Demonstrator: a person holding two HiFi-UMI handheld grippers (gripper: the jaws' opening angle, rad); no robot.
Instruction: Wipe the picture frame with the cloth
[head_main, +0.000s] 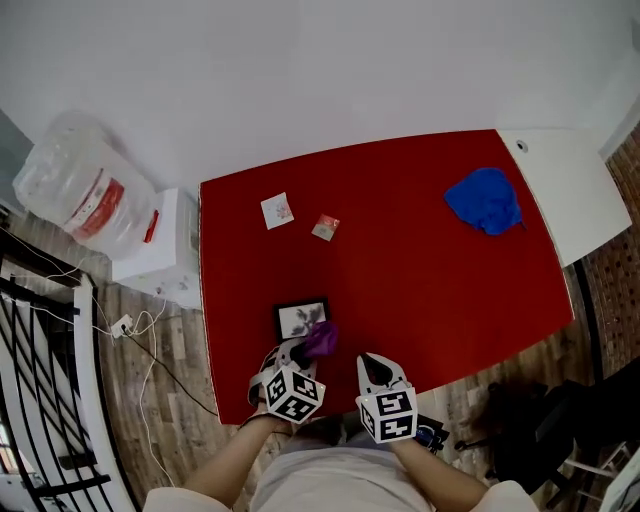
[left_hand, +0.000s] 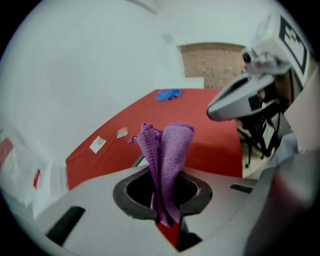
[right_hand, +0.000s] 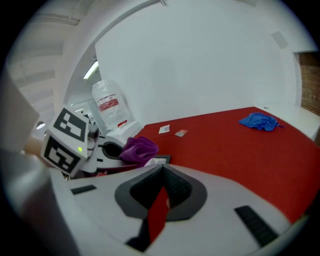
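Observation:
A small black picture frame (head_main: 298, 318) lies flat near the front left edge of the red table (head_main: 420, 280). My left gripper (head_main: 305, 351) is shut on a folded purple cloth (head_main: 322, 339), which hangs over the frame's near right corner; whether it touches the frame cannot be told. In the left gripper view the cloth (left_hand: 167, 150) stands up between the jaws of my left gripper (left_hand: 165, 200). My right gripper (head_main: 376, 366) hovers just right of it at the table's front edge, shut and holding nothing. The right gripper view shows that gripper (right_hand: 162, 174), the cloth (right_hand: 139, 149) and a strip of the frame (right_hand: 158, 160).
A crumpled blue cloth (head_main: 485, 200) lies at the far right of the table. Two small cards (head_main: 277, 210) (head_main: 325, 227) lie at the far left. A white tabletop (head_main: 560, 185) adjoins on the right. A water bottle (head_main: 80, 190), a white box (head_main: 160, 250) and cables are on the floor at left.

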